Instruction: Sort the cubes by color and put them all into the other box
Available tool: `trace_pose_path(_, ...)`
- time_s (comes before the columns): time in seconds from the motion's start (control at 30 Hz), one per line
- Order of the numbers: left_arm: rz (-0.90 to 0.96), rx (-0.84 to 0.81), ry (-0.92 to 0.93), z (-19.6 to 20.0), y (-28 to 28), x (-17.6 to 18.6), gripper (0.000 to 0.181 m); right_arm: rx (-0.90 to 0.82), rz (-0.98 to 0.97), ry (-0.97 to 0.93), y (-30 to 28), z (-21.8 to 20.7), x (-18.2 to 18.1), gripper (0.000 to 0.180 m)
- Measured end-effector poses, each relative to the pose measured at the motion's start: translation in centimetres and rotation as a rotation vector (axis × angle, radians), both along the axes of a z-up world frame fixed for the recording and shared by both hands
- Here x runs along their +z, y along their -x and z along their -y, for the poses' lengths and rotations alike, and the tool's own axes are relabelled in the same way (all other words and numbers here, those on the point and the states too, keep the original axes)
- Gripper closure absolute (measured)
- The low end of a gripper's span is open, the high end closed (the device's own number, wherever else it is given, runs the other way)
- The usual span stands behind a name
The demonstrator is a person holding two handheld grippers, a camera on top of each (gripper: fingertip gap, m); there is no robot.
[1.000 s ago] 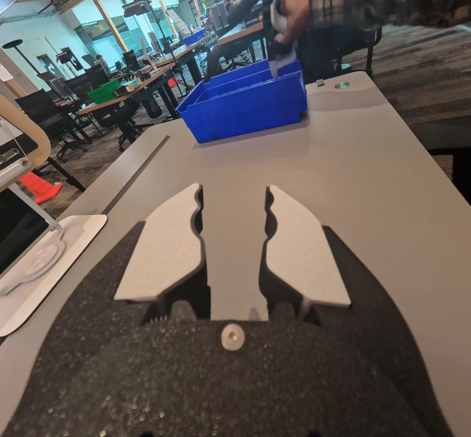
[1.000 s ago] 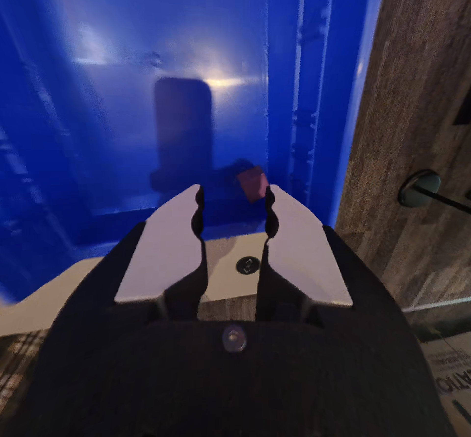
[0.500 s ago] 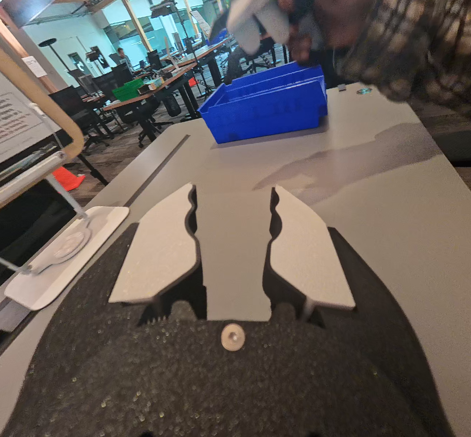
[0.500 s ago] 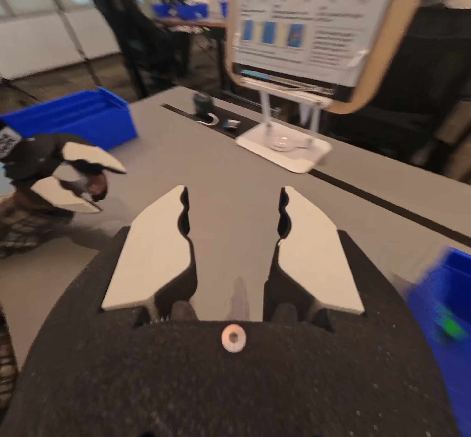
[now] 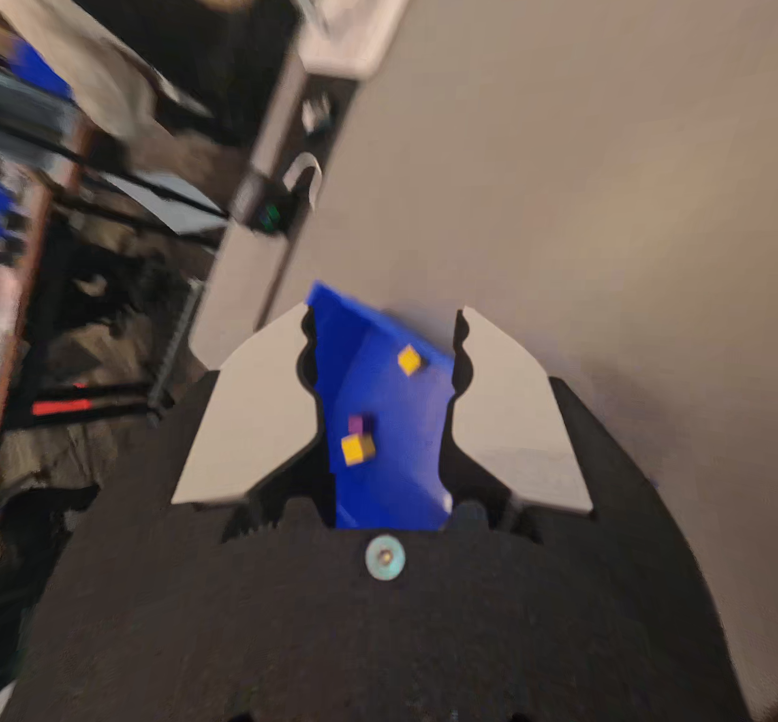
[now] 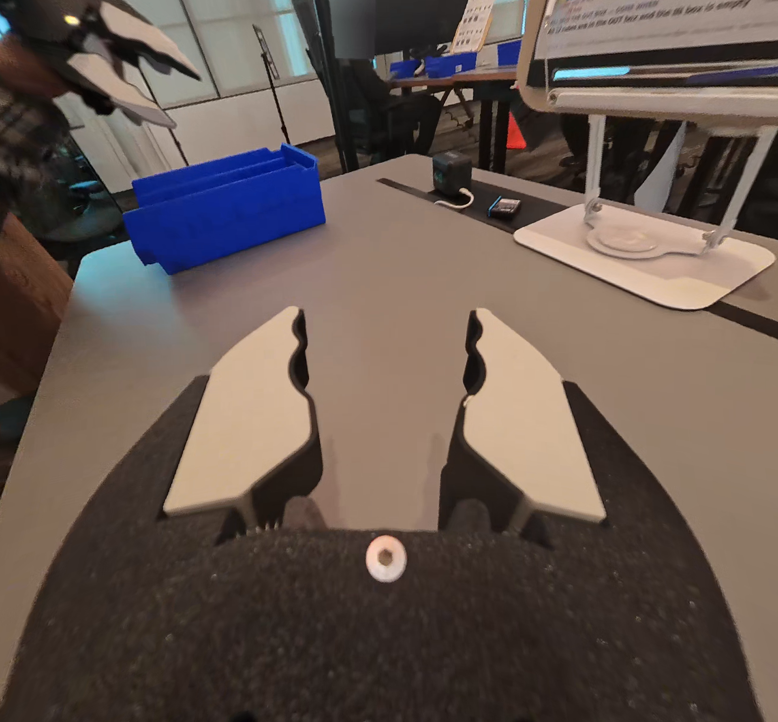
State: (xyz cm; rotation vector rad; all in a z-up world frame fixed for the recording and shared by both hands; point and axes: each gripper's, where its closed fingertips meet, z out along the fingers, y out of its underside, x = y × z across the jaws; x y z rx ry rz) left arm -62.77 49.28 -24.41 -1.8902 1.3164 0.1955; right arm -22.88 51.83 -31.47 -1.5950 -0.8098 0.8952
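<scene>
Table [image 6: 379, 272] top, big and gray, holds one blue box [image 6: 227, 209] at the far left, and our right tongs [image 6: 385, 318] hang open and empty above the bare middle. Our left tongs [image 5: 381, 314] are open and empty too, looking down into another blue box [image 5: 379, 470] at the table's edge. We see small cubes there: a yellow cube [image 5: 358, 450] touching a purple cube [image 5: 358, 424], and another yellow cube [image 5: 409, 360] farther off.
</scene>
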Motion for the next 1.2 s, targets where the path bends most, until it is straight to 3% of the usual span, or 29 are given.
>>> trace_pose_path(0.17,-0.182,0.046,0.331,-2.1,9.1,-6.9,0.125,0.052,0.028,0.017,0.9,0.5,-1.1,0.107)
trace_pose_path(0.37,-0.403,0.179,0.572,-4.0,15.7,-13.8,0.123,0.056,0.062,0.028,0.9,0.3,-2.2,0.107)
trace_pose_path(0.77,-0.451,0.241,0.659,-7.1,17.5,-18.3,0.130,0.070,0.090,0.067,0.9,0.1,-3.4,0.107)
trace_pose_path(0.83,-0.461,0.250,0.678,-7.1,17.6,-18.8,0.138,0.073,0.096,0.072,0.9,0.1,-3.6,0.107)
trace_pose_path(0.87,-0.463,0.250,0.694,-6.9,17.6,-19.0,0.151,0.075,0.098,0.073,0.9,0.1,-3.6,0.107)
trace_pose_path(1.03,-0.386,0.267,0.551,-8.3,17.0,-16.5,0.159,0.074,0.092,0.076,0.8,0.1,-3.5,0.107)
trace_pose_path(1.2,-0.030,0.201,0.158,-9.7,10.5,-7.1,0.159,0.104,0.013,0.110,1.4,0.6,-2.6,0.108)
